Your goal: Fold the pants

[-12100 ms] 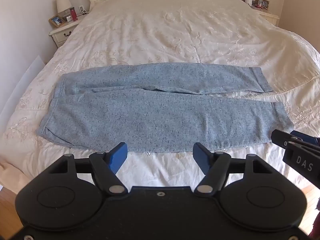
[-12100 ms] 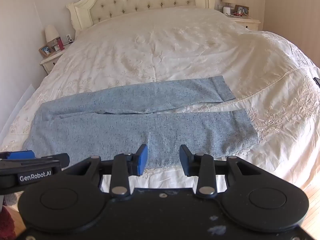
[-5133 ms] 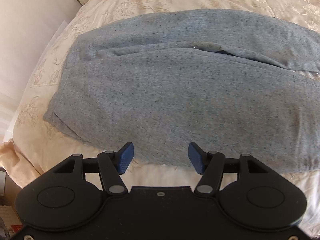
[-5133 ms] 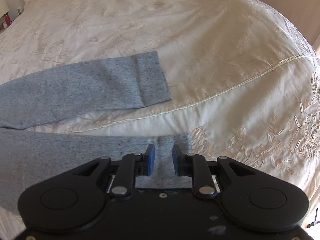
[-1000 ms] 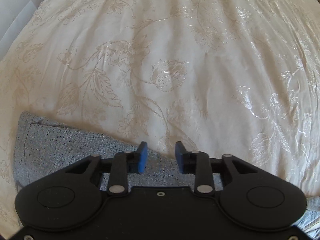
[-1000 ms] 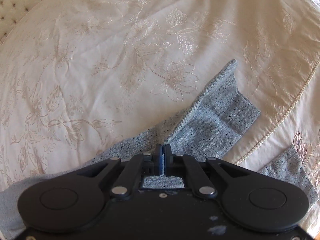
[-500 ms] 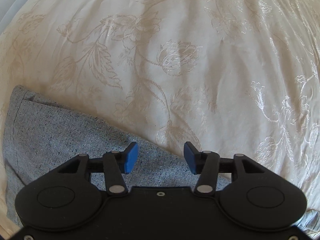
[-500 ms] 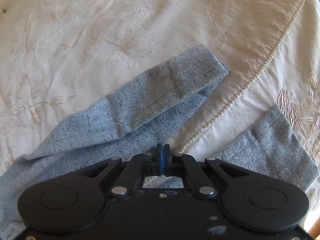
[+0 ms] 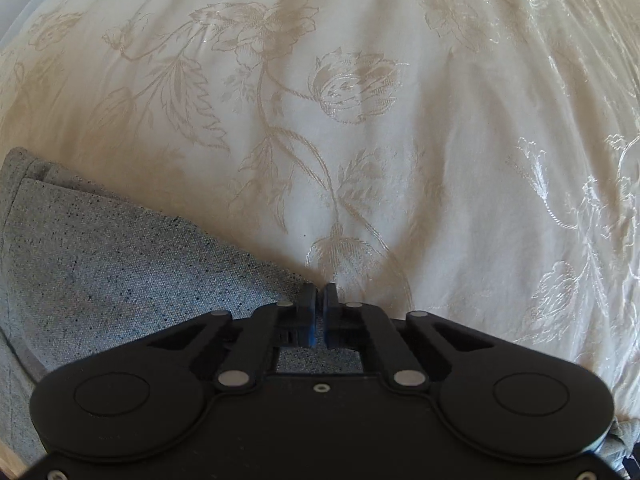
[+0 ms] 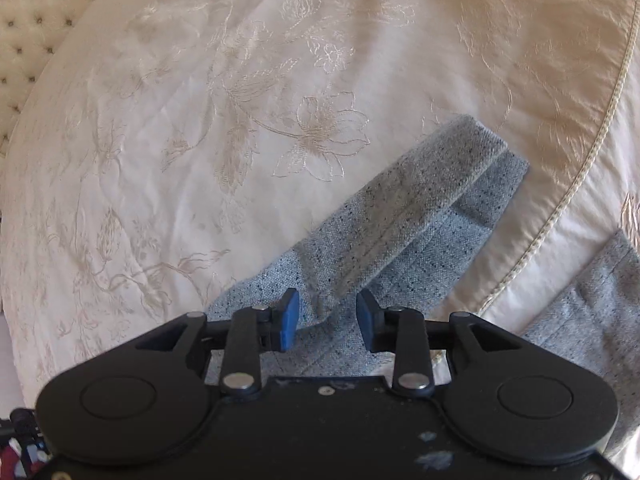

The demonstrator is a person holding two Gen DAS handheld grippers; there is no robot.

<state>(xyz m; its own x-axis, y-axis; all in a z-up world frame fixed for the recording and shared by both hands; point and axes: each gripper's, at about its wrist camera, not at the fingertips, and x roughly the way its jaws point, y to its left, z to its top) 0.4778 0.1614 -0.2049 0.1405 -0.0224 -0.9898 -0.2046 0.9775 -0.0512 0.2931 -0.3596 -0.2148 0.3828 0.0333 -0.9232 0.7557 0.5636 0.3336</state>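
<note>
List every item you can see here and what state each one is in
pants: partly folded, one leg doubled over, flat on the bed.
bedspread: spread out, lightly creased.
left gripper: jaws shut at the pants' edge.
right gripper: jaws opening, leg fabric loose between them.

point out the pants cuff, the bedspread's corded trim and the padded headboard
pants cuff [image 10: 476,152]: right wrist view, on the upper folded hem band.
corded trim [image 10: 576,188]: right wrist view, midway along the cord.
padded headboard [image 10: 28,12]: right wrist view, on the tufted padding.
</note>
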